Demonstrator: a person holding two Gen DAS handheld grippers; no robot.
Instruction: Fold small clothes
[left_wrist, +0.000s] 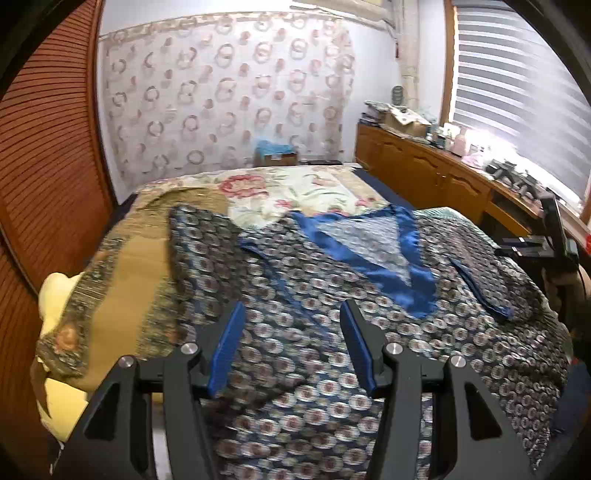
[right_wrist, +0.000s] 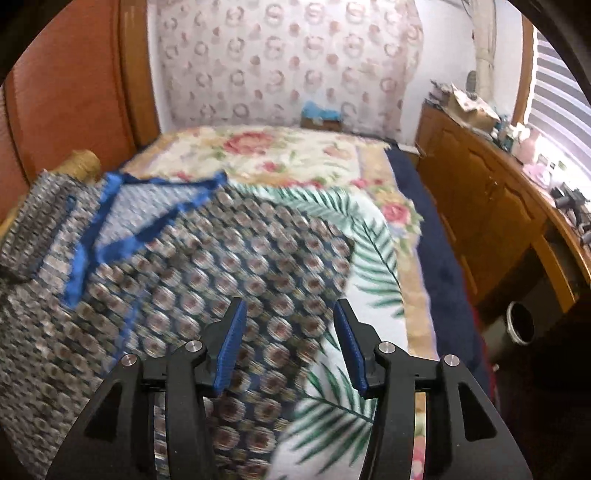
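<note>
Daylight glares through the blinds (left_wrist: 517, 92), washing out the counter (left_wrist: 480, 162) beneath. Both views curve strongly, corners dark; the patterned garment (right_wrist: 240, 266) is smeared by motion blur.

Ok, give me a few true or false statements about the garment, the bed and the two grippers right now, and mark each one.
1. The garment lies spread on the bed. True.
2. The garment's neckline trim is red. False: it is blue.
3. The left gripper is clamped on the garment. False: its jaws stand apart with no cloth pinched between them.
4. The right gripper is open. True: the garment lies below it, not gripped.
5. A palm-leaf cloth shows beside the garment. True.
6. The window blind is fully dark. False: light comes through it.
</note>
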